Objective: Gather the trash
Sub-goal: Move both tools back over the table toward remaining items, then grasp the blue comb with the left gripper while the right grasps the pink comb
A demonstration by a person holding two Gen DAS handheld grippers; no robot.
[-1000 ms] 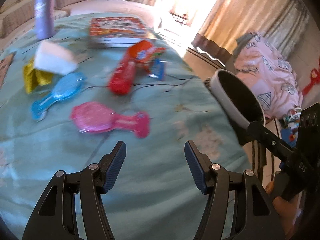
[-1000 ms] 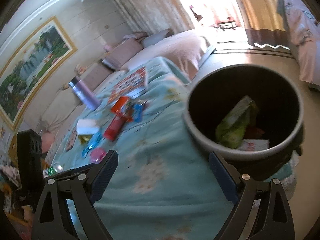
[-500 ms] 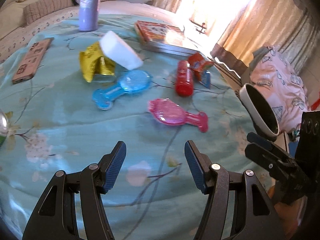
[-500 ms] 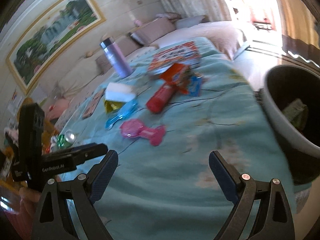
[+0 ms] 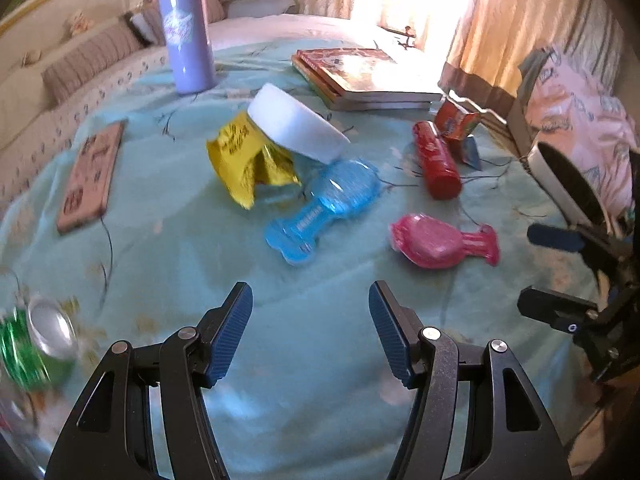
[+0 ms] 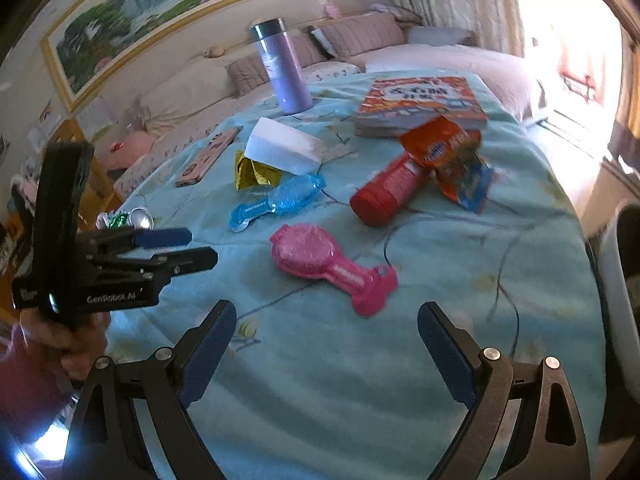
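A crumpled yellow wrapper [image 5: 248, 164] [image 6: 252, 172] lies mid-table under a white block [image 5: 296, 128] [image 6: 284, 148]. An orange snack wrapper [image 5: 456, 124] [image 6: 448, 152] lies by a red bottle [image 5: 438, 166] [image 6: 388, 192]. A green can [image 5: 36, 348] [image 6: 132, 218] lies at the near left edge. The trash bin [image 5: 560, 188] [image 6: 616, 280] stands off the table's right side. My left gripper [image 5: 310, 332] is open and empty above the cloth; it also shows in the right wrist view [image 6: 200, 246]. My right gripper [image 6: 324, 344] is open and empty.
On the teal tablecloth [image 5: 200, 260] lie a blue brush [image 5: 320, 208], a pink brush [image 5: 440, 244], a phone [image 5: 92, 176], books [image 5: 360, 72] and a purple flask [image 5: 186, 32]. A sofa stands behind the table.
Both grippers have swung left, away from the bin, toward the middle of the table. The bin has slid to the right edge of both views. Both stay open.
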